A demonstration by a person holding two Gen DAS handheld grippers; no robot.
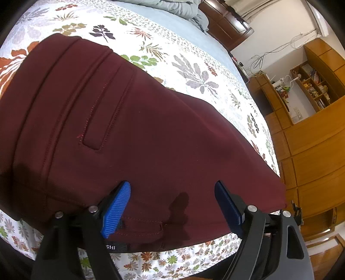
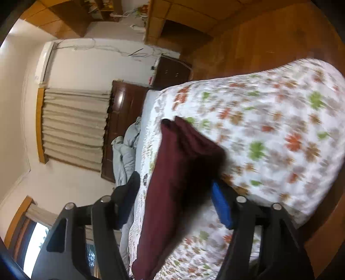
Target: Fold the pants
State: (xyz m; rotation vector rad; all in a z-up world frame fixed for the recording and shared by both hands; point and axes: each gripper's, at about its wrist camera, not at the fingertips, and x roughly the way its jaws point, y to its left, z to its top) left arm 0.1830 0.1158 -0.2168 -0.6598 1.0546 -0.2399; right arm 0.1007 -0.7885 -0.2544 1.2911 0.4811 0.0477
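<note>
The maroon pants [image 1: 129, 133] lie folded on the floral bedspread [image 1: 194, 71], waistband and welt pocket facing up in the left wrist view. Their near edge runs along the side of the bed, just inside the bedspread's border; the right corner of the fabric reaches the mattress edge.

The left gripper [image 1: 172, 206] is released: its blue pads [image 1: 117, 209] stand wide apart over the near hem, and no cloth is pinched between them.

The right gripper [image 2: 174, 200] is likewise spread, its jaws apart with the pants [image 2: 183, 172] seen between them; the view is blurred, and the pads do not appear to press on the fabric. From this side the pants read as a narrow, layered stack.

Open bedspread lies beyond the pants toward the crumpled grey quilt [image 1: 179, 6] at the headboard. Past the bed's edge, wooden floor [image 2: 248, 38] is unobstructed up to the wooden cabinets [image 1: 312, 150].
</note>
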